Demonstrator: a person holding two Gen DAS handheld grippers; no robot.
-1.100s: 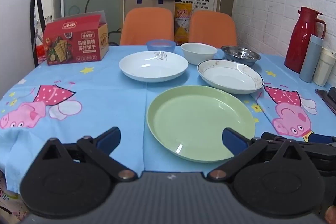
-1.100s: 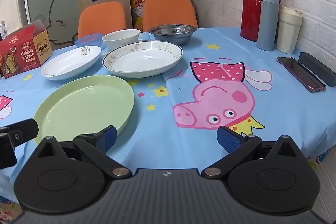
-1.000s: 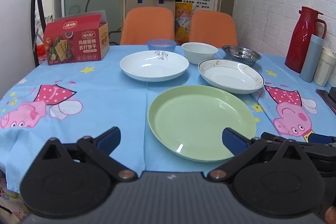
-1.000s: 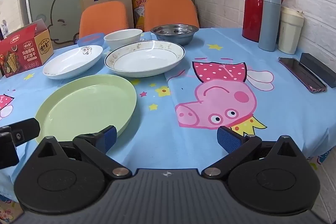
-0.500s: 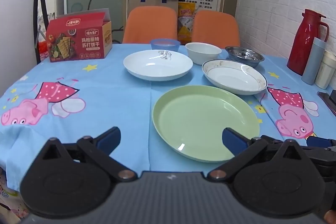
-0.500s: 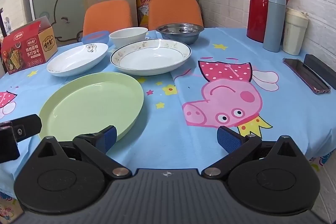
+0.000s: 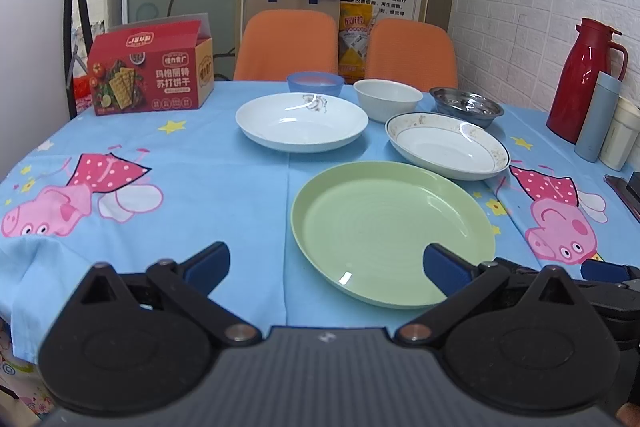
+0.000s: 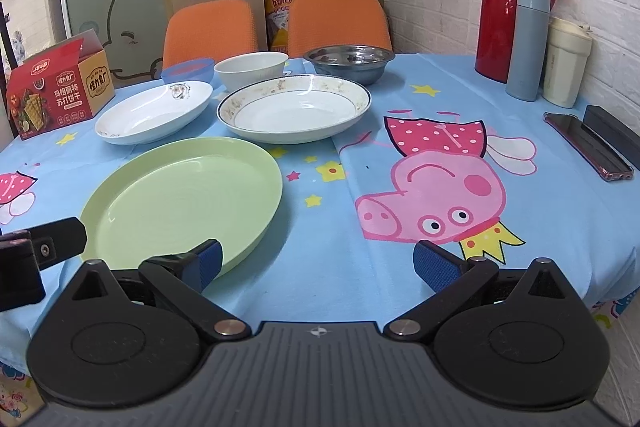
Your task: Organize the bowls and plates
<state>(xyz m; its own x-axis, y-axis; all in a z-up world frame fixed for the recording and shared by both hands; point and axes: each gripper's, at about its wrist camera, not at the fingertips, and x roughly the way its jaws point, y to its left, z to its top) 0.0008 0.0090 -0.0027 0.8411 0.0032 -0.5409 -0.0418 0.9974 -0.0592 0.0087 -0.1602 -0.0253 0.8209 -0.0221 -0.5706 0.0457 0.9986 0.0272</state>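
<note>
Over green plate [image 7: 392, 231], both grippers (agape)

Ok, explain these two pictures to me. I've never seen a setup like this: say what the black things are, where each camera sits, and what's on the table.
No robot here: a person holds a two-finger tool in each hand, and each tool carries a wide-angle camera looking forward along its fingers. The black shapes with blue tips at the bottom are those tools: the left gripper in one picture, the right gripper in the other. Both stand open and hold nothing.

On the cartoon tablecloth lie a green plate, a white plate, a rimmed plate, a white bowl, a blue bowl and a steel bowl. A cracker box and a red flask stand at the edges.
</note>
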